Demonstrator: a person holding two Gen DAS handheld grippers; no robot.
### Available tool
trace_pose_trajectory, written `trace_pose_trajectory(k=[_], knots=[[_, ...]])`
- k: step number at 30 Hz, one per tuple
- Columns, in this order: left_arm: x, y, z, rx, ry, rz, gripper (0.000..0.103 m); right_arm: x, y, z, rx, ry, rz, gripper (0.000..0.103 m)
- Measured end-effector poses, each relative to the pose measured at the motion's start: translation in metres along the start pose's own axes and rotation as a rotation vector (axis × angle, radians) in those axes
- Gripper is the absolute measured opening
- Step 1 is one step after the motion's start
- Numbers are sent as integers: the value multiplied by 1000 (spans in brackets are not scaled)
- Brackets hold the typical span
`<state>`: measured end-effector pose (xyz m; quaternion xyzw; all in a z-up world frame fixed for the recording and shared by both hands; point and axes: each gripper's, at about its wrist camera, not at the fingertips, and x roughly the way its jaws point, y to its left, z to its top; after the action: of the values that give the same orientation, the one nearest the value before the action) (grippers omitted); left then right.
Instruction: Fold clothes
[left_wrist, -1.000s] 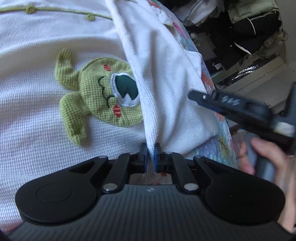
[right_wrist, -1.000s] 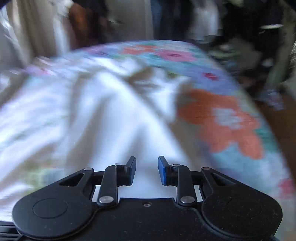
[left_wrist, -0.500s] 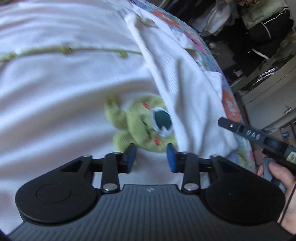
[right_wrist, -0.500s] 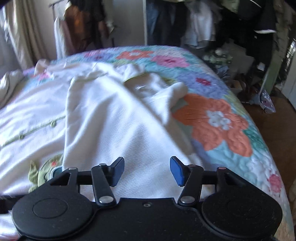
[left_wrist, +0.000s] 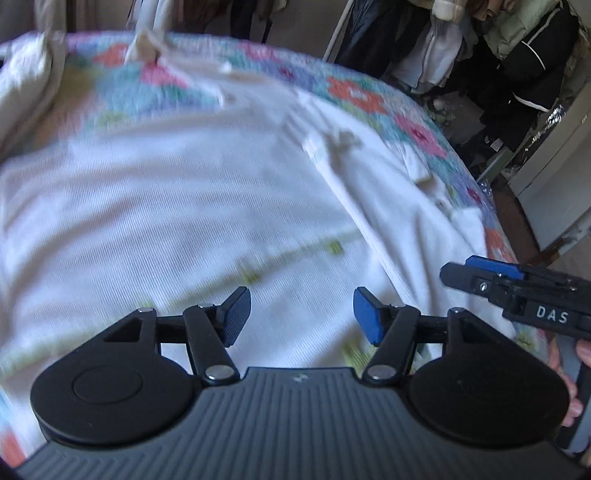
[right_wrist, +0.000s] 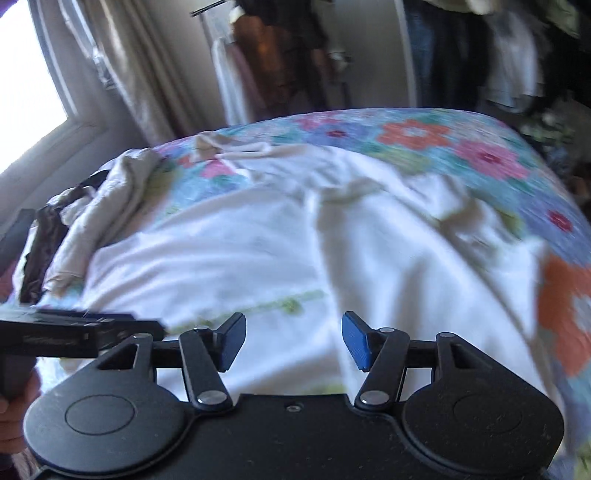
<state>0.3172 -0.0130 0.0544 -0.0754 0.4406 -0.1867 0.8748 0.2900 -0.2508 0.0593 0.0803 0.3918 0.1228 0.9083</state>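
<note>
A white knit garment (left_wrist: 192, 206) with a green trim line and small green buttons (left_wrist: 334, 246) lies spread on a flowered quilt; its right side is folded inward over the body (right_wrist: 388, 251). My left gripper (left_wrist: 302, 314) hovers above the garment, its jaws opening with nothing between them. My right gripper (right_wrist: 293, 338) is also above the cloth, jaws opening and empty. The right gripper (left_wrist: 480, 275) shows at the right edge of the left wrist view, the left gripper (right_wrist: 81, 332) at the left edge of the right wrist view. The picture is blurred by motion.
The flowered quilt (right_wrist: 424, 136) covers the bed and drops off at the right (left_wrist: 491, 236). Crumpled beige and dark clothes (right_wrist: 96, 210) lie at the bed's left. Hanging clothes (left_wrist: 498, 48) and a curtain (right_wrist: 122, 62) stand behind the bed.
The left gripper let go of the folded white flap and opened. Both grippers pulled up and back from the garment; the green frog patch has dropped out of view. The right jaws widened.
</note>
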Motion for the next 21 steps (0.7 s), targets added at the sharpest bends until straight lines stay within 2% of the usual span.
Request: trace_pose_trajectory(k=[3,6,8,11,12,13,16,18,20,21], knots=[[14,19,32,16,-6,16,61,26,32,33,-65,14,9,63],[33,50,67,0,-28,1,61,56,59,65,-128,14,10,64],[48,74,94,-6,-35,-5,61,81,68,88,-139,-1,-1,65],[77,113,142,67,-34,-11,61,130,70,130,-122,-25,1,65],[86,130,156,66,-50,20,61,147,70,145,-109,-31,10,65],[96,148,170,48,-70,64,61,165,70,160,-94,-32,30,65],[129,204,215,-41,-98,109,61,220,69,199,-45,-26,99,65],[145,230,241,-87,-143,117,61,255,70,219,-39,11,92,65],[154,252,254,-130,-203,73,61,282,71,229,-36,90,50,65],[160,258,259,-124,-215,80,61,289,70,228,-34,91,40,65]])
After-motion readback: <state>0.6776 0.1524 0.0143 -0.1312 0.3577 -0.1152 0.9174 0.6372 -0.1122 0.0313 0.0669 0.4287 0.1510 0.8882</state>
